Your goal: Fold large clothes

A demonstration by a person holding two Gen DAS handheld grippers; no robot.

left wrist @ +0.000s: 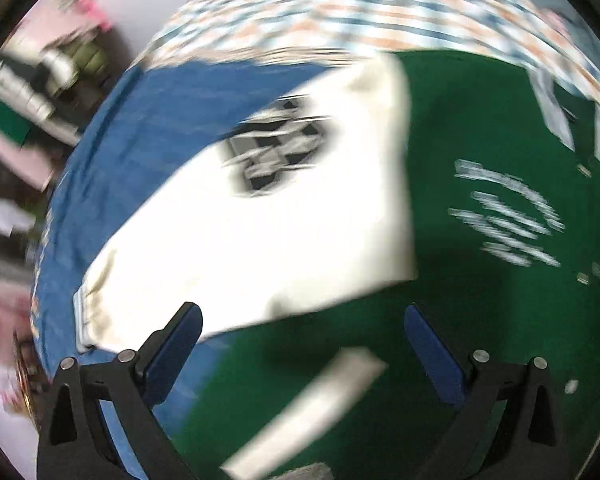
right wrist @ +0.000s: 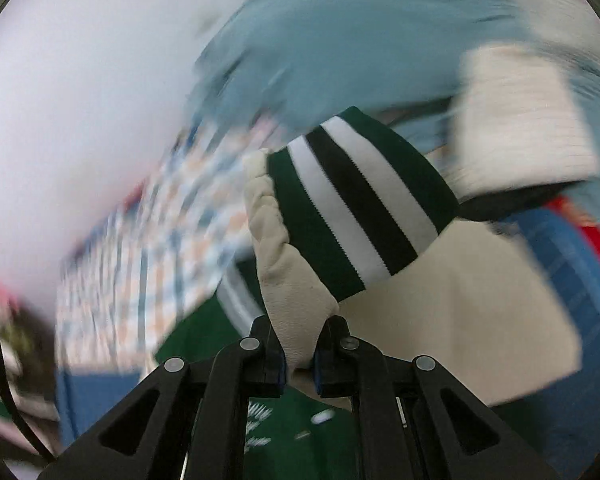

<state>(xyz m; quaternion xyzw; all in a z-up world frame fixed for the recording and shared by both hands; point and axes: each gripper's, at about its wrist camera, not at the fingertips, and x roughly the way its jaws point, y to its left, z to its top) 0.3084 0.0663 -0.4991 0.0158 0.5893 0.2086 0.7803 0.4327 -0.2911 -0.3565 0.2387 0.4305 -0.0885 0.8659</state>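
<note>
1. Fingers of the right gripper point(right wrist: 300, 354) sit nearest its camera, pressed together on a fold of the cream sleeve point(right wrist: 296, 300) of a green varsity-style jacket point(left wrist: 500, 128); the pads pinch the leather-like fabric just below the striped cuff point(right wrist: 356, 200), which is banded green, white and black.
2. Held up by that grip, the sleeve rises in front of the lens, with the rest of the cream panel spreading off to the right.
3. Blue pads of the left gripper point(left wrist: 304, 332) stand wide apart with nothing between them, hanging over the jacket.
4. Below them the jacket lies spread on a blue sheet point(left wrist: 140, 152), its other cream sleeve point(left wrist: 260, 240) laid across the green body and carrying a dark patch point(left wrist: 276, 152).
5. Farther off, a checked blanket point(left wrist: 340, 8) borders the sheet.
6. No bin, basket or other container can be made out in either view.
7. Only the left view shows the white lettering point(left wrist: 508, 212) on the green body, blurred past reading; only the right view shows the cuff stripes and a pale ribbed cloth point(right wrist: 528, 120) against light blue fabric point(right wrist: 360, 40) behind.
</note>
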